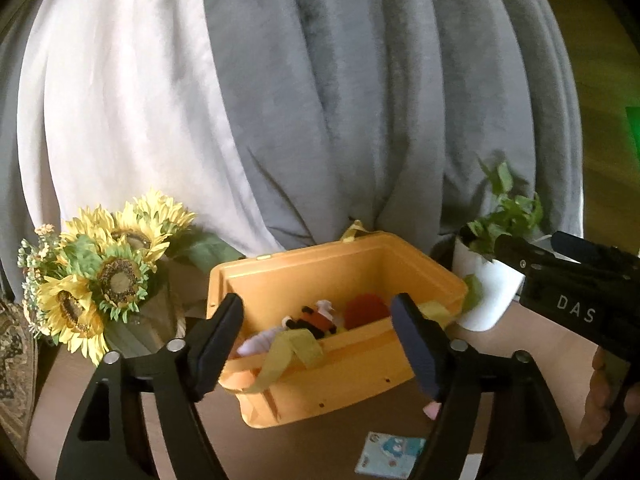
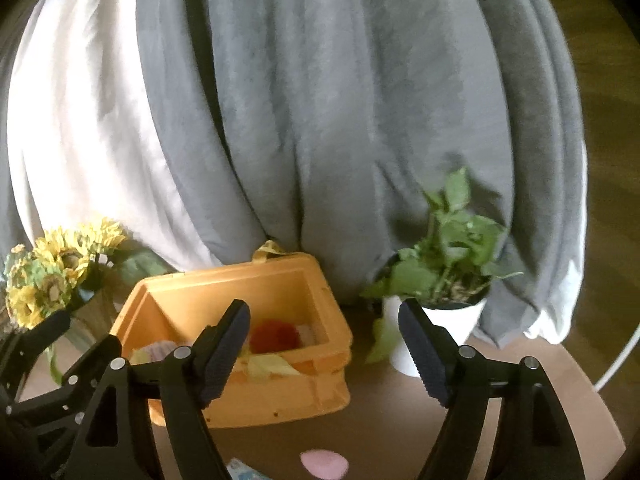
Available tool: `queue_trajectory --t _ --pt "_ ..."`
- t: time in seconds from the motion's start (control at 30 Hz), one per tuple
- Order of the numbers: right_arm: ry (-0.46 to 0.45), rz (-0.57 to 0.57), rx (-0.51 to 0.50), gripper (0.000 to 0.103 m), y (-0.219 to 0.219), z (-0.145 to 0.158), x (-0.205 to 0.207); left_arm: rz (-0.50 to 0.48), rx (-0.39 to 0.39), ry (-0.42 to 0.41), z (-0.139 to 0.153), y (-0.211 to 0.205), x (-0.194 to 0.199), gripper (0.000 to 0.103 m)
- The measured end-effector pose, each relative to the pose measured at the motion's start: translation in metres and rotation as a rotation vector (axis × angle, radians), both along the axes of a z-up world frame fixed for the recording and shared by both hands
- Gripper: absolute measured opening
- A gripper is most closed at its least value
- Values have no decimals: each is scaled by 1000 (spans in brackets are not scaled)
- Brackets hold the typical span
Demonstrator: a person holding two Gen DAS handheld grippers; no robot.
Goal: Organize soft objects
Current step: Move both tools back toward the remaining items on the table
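Note:
An orange plastic bin stands on the brown table and holds several soft toys: a red one, a small brown and black one, a pale pink one and a yellow cloth strap. My left gripper is open and empty, just in front of the bin. My right gripper is open and empty, in front of the bin. A pink soft object lies on the table below it; in the left wrist view a bit of it shows.
A vase of sunflowers stands left of the bin. A white pot with a green plant stands to its right. A small blue patterned card lies on the table. Grey and white curtains hang behind.

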State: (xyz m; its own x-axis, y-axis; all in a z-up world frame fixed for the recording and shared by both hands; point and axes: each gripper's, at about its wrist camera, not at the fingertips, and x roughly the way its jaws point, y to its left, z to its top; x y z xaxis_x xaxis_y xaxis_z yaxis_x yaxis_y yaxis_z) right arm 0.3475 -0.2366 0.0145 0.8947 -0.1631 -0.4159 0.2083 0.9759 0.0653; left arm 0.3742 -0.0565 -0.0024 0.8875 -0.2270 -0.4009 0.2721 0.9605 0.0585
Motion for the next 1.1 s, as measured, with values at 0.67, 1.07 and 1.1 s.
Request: queue_trajectory --t 0.67,1.07,1.1 --pt "80 -148 81 85 -39 -44 -80 -79 68 81 -33 -26 -60 91" --pt "143 -147 88 85 -43 -73 -96 -100 94 183 -64 -35 -66 93" --pt "153 -147 90 85 -44 -76 -96 -106 97 193 -66 -37 -65 93"
